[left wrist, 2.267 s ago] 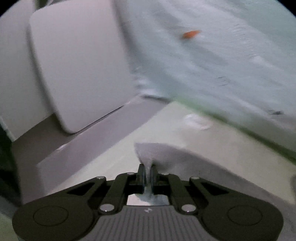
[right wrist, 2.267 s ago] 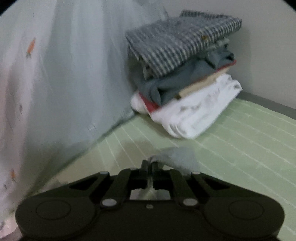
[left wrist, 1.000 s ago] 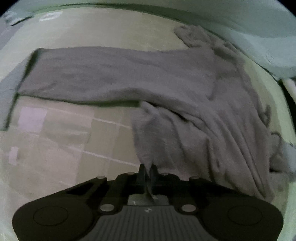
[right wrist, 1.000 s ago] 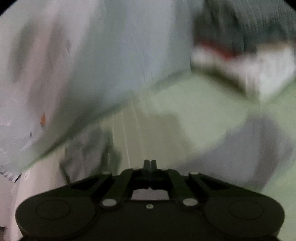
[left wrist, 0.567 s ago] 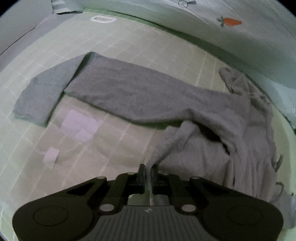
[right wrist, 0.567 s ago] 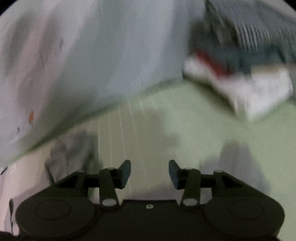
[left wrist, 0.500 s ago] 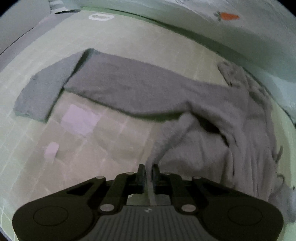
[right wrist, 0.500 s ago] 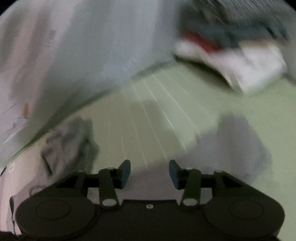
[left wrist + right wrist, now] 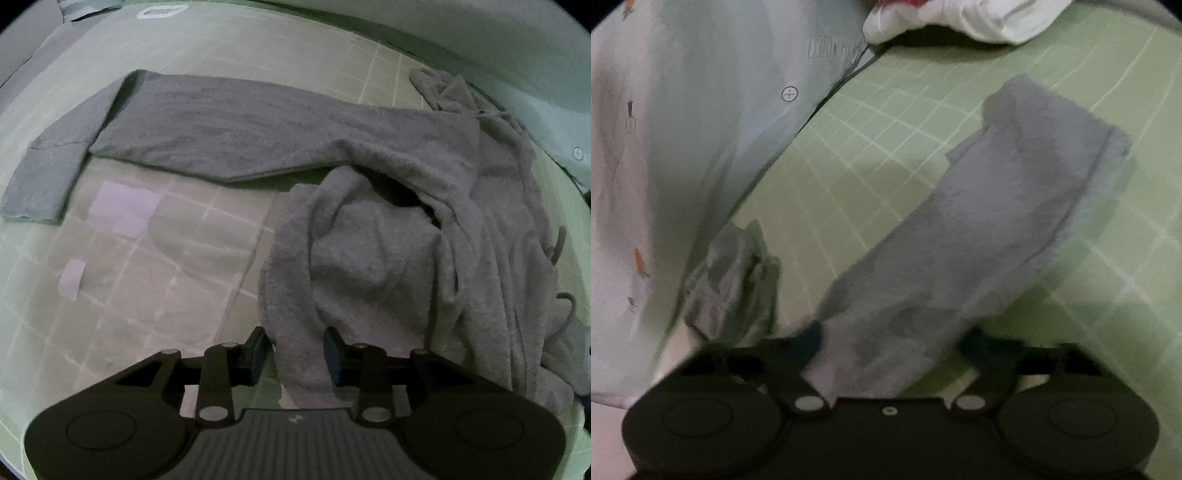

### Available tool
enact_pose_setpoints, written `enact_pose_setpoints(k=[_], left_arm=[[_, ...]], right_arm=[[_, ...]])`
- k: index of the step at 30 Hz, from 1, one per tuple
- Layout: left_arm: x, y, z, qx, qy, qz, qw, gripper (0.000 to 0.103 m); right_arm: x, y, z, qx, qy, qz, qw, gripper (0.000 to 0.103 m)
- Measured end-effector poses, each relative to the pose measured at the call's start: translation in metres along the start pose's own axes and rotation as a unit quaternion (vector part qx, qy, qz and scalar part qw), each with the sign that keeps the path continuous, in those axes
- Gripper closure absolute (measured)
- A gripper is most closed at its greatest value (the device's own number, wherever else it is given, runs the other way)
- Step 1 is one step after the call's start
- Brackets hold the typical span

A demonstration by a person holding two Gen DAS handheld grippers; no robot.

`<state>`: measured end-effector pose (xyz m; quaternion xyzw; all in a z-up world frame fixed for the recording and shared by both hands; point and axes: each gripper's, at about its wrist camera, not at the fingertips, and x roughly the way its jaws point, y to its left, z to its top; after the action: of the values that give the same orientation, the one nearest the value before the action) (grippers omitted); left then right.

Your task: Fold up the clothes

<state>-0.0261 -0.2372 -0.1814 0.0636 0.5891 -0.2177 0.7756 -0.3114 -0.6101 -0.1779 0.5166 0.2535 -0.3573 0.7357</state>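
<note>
A grey sweatpants-like garment [image 9: 258, 136] lies on the green gridded mat [image 9: 166, 277]. One leg is stretched flat to the left, the rest is bunched at the right. My left gripper [image 9: 295, 349] is open, and a strip of the grey fabric lies between its fingers, unclamped. In the right wrist view, a grey leg [image 9: 979, 229] runs diagonally over the mat [image 9: 868, 155]. My right gripper [image 9: 890, 343] is open wide over its near end, blurred.
A pale printed sheet [image 9: 665, 129] hangs along the left side of the mat. A white folded item [image 9: 960, 18] of a clothes stack lies at the top. Pale paper patches [image 9: 122, 210] lie on the mat by the left leg.
My left gripper has opened and let go of the grey fabric. My right gripper, open since half a second ago, has moved down over the other leg.
</note>
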Motion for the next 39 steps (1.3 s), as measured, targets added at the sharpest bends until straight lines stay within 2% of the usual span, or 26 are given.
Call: enact_pose_setpoints(k=[1, 2, 4, 7, 8, 11, 12, 13, 14, 15, 16, 18, 19, 20, 21, 22, 25, 29, 32, 33, 34, 35, 36, 37, 38, 39], left_arm=[[0.0, 0.001, 0.001, 0.0, -0.002, 0.003, 1.0, 0.072], [0.0, 0.001, 0.001, 0.002, -0.005, 0.011, 0.9999, 0.085], [0.0, 0.002, 0.001, 0.001, -0.011, 0.023, 0.9997, 0.094], [0.0, 0.007, 0.003, -0.012, -0.015, 0.019, 0.9996, 0.097], [0.001, 0.009, 0.003, -0.018, -0.015, 0.016, 0.9996, 0.097], [0.0, 0.015, 0.004, -0.034, -0.018, 0.004, 0.9993, 0.097], [0.0, 0.016, 0.003, -0.037, -0.019, 0.002, 0.9991, 0.097], [0.0, 0.016, 0.005, -0.038, -0.019, 0.001, 0.9991, 0.097], [0.0, 0.016, 0.005, -0.037, -0.021, 0.002, 0.9991, 0.097], [0.0, 0.015, 0.005, -0.036, -0.022, 0.002, 0.9991, 0.097], [0.0, 0.014, 0.006, -0.034, -0.022, 0.003, 0.9992, 0.096], [0.0, 0.015, 0.006, -0.029, -0.021, 0.002, 0.9993, 0.094], [0.0, 0.015, 0.007, -0.027, -0.021, 0.001, 0.9994, 0.093], [-0.001, 0.017, 0.006, -0.026, -0.019, -0.003, 0.9995, 0.092], [-0.002, 0.019, 0.005, -0.026, -0.017, -0.008, 0.9995, 0.09], [-0.003, 0.02, 0.004, -0.027, -0.014, -0.012, 0.9995, 0.083], [-0.003, 0.018, 0.002, -0.02, -0.009, -0.026, 0.9994, 0.073], [-0.001, 0.006, 0.0, 0.003, -0.004, -0.04, 0.9992, 0.06], [0.0, -0.005, -0.004, 0.031, -0.007, -0.032, 0.999, 0.061], [0.0, -0.007, -0.006, 0.038, -0.009, -0.028, 0.9989, 0.062], [0.0, -0.009, -0.007, 0.044, -0.012, -0.023, 0.9987, 0.069], [0.001, -0.009, -0.008, 0.046, -0.012, -0.018, 0.9987, 0.088], [0.001, -0.009, -0.009, 0.048, -0.013, -0.014, 0.9987, 0.096], [0.001, -0.006, -0.01, 0.04, -0.014, -0.019, 0.9989, 0.099], [0.001, -0.003, -0.01, 0.032, -0.015, -0.024, 0.9991, 0.101], [0.0, 0.003, -0.011, 0.019, -0.015, -0.03, 0.9992, 0.101]], right_arm=[[-0.001, 0.003, 0.006, -0.003, -0.006, 0.009, 1.0, 0.093], [-0.007, 0.01, 0.015, -0.017, -0.022, 0.019, 0.999, 0.099], [-0.02, 0.025, 0.032, -0.044, -0.054, 0.037, 0.997, 0.1], [-0.038, 0.047, 0.058, -0.085, -0.102, 0.065, 0.989, 0.1], [-0.048, 0.058, 0.066, -0.109, -0.128, 0.071, 0.983, 0.1], [-0.083, 0.101, 0.08, -0.191, -0.225, 0.086, 0.952, 0.1], [-0.09, 0.11, 0.083, -0.204, -0.246, 0.092, 0.943, 0.1], [-0.091, 0.115, 0.085, -0.205, -0.256, 0.094, 0.94, 0.1], [-0.084, 0.117, 0.087, -0.206, -0.252, 0.087, 0.942, 0.099], [-0.07, 0.116, 0.088, -0.209, -0.237, 0.074, 0.946, 0.092], [-0.052, 0.116, 0.089, -0.224, -0.208, 0.045, 0.951, 0.077], [-0.014, 0.111, 0.079, -0.256, -0.137, -0.043, 0.956, 0.071], [0.0, 0.104, 0.07, -0.263, -0.106, -0.069, 0.957, 0.071], [0.006, 0.096, 0.061, -0.261, -0.083, -0.067, 0.959, 0.071], [0.006, 0.088, 0.051, -0.253, -0.07, -0.055, 0.963, 0.062], [0.005, 0.079, 0.042, -0.243, -0.059, -0.043, 0.967, 0.054], [0.004, 0.058, 0.015, -0.231, -0.026, -0.029, 0.972, 0.052], [0.01, 0.044, -0.011, -0.241, 0.017, -0.027, 0.97, 0.051], [0.016, 0.043, -0.023, -0.251, 0.04, -0.013, 0.967, 0.048], [0.018, 0.045, -0.026, -0.252, 0.045, -0.007, 0.967, 0.045], [0.019, 0.047, -0.03, -0.255, 0.047, -0.001, 0.966, 0.037], [0.019, 0.049, -0.033, -0.26, 0.051, 0.004, 0.964, 0.035], [0.02, 0.051, -0.036, -0.265, 0.055, 0.01, 0.963, 0.036], [0.02, 0.053, -0.039, -0.271, 0.058, 0.016, 0.961, 0.049], [0.02, 0.055, -0.042, -0.274, 0.064, 0.021, 0.959, 0.065], [0.018, 0.055, -0.046, -0.276, 0.073, 0.026, 0.958, 0.094]])
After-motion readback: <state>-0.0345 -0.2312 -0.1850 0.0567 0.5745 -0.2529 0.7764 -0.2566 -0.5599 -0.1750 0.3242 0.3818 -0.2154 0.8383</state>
